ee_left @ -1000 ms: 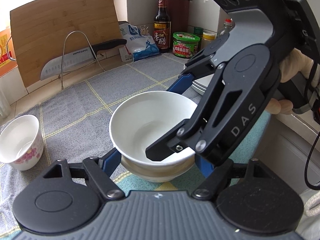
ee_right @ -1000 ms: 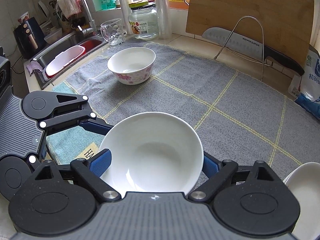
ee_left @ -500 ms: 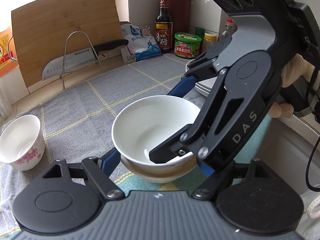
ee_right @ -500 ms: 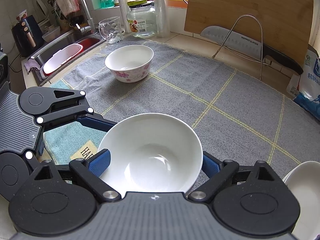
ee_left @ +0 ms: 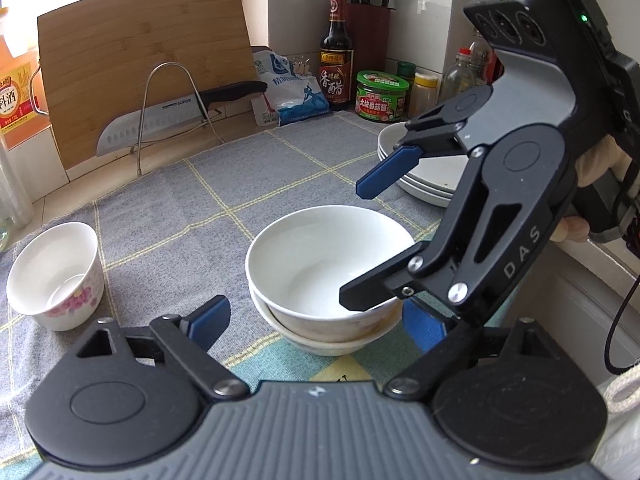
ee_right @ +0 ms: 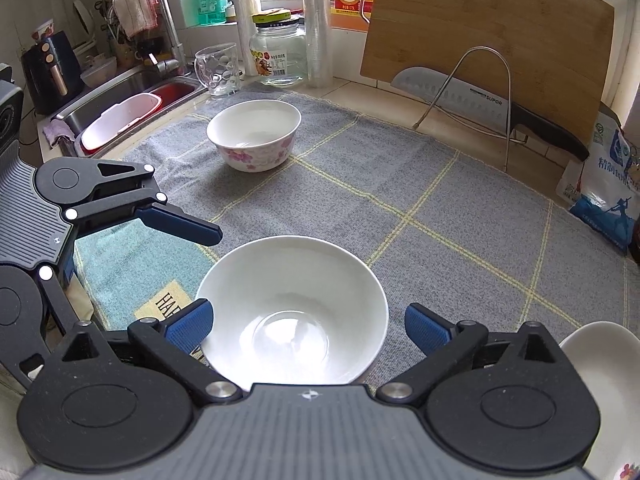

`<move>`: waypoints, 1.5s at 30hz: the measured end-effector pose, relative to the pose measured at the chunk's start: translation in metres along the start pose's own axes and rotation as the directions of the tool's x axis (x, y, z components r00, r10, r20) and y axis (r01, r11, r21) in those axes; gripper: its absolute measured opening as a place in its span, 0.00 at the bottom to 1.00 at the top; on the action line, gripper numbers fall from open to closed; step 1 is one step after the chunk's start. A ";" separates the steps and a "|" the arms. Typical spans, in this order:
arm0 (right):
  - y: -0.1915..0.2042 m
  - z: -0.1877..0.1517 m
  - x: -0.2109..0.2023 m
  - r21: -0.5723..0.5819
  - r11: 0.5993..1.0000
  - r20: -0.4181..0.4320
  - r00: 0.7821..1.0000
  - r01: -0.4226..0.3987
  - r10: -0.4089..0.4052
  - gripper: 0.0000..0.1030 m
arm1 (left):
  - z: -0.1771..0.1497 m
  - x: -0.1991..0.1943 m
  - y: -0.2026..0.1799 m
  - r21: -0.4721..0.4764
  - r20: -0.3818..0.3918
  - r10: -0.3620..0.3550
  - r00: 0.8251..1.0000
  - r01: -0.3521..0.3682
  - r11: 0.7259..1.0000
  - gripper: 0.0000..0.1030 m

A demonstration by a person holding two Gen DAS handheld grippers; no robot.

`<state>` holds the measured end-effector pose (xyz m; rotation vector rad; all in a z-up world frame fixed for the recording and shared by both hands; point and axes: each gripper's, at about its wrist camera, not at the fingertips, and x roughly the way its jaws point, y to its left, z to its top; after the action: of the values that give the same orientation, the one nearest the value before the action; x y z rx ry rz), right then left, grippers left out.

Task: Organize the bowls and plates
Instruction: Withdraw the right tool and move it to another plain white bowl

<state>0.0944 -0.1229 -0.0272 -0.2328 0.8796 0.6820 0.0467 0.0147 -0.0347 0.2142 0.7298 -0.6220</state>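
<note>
Sitting nested, 1 white bowl [ee_left: 320,256] rests inside a second bowl [ee_left: 332,340] on the grey checked cloth [ee_left: 192,208], at its near edge. Left gripper [ee_left: 316,320] hangs spread wide, its blue pads either side of the stack and clear of it, released. Right gripper [ee_right: 308,324] is spread too, jaws flanking the top bowl's rim without touching, gripping nothing. Off to the left-wrist view's left stands a floral bowl [ee_left: 56,276], well apart. Behind the right gripper, a stack of white plates [ee_left: 424,176] waits. Against the wall: cutting board [ee_left: 144,64], knife [ee_left: 168,116] on its wire rack.
</note>
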 end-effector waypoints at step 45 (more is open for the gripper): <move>0.071 0.134 0.049 -0.124 0.988 0.092 0.993 0.088 -0.076 1.00 | -0.038 -0.027 0.144 -0.140 0.057 0.210 0.976 -0.200 0.970 0.91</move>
<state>0.1553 0.0143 0.0250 -0.3500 0.7394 0.6677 0.0958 0.1571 -0.0485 0.1404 0.6682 -0.3801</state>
